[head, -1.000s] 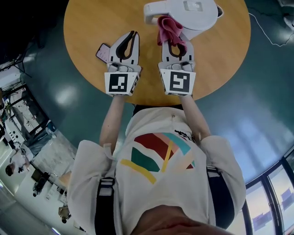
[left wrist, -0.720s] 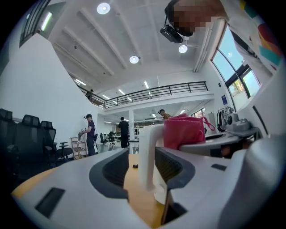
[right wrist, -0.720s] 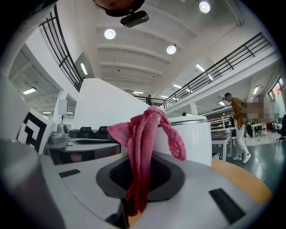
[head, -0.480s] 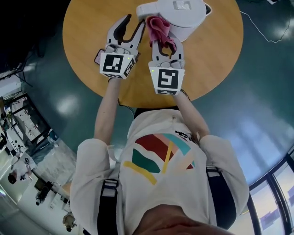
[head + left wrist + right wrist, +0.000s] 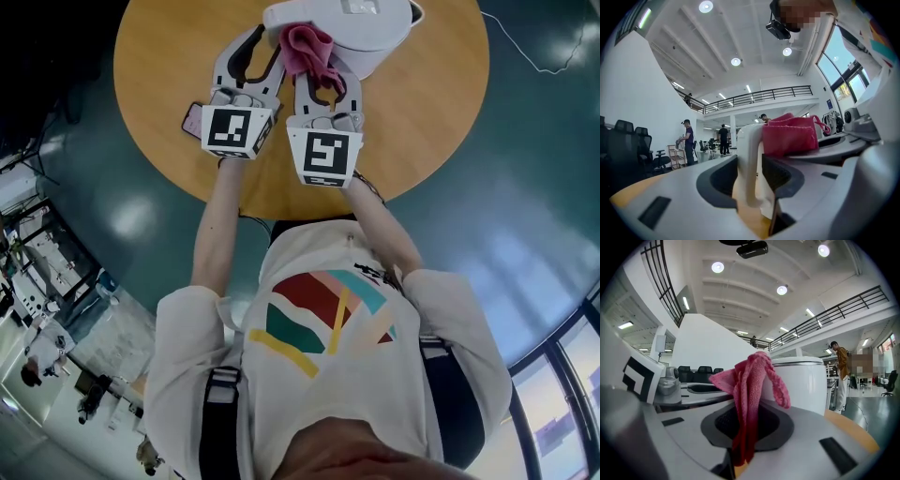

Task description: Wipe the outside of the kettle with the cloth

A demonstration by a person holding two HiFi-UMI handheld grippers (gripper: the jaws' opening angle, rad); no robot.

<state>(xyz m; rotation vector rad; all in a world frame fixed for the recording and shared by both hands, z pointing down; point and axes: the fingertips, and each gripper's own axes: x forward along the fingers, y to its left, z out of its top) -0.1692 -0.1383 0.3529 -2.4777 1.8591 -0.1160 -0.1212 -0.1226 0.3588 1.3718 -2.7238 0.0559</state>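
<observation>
A white kettle [image 5: 370, 33] stands at the far edge of the round wooden table [image 5: 422, 112]. Its curved handle [image 5: 749, 168] sits between the jaws of my left gripper [image 5: 265, 52], which are spread wide with a gap on each side of it. My right gripper [image 5: 328, 82] is shut on a pink cloth [image 5: 307, 49]; the cloth bunches above the jaws and lies against the kettle's near side, next to the handle. In the right gripper view the cloth [image 5: 749, 399] hangs from the jaws in front of the kettle body [image 5: 804, 380].
A phone [image 5: 192, 117] lies on the table just left of my left gripper. A thin cable [image 5: 525, 52] runs over the floor at the right. The table's near edge is under my forearms. Several people and office chairs stand far off in the hall.
Both grippers moved away from me toward the kettle. The left jaws went from shut to wide open and now straddle the handle. The cloth came up against the kettle.
</observation>
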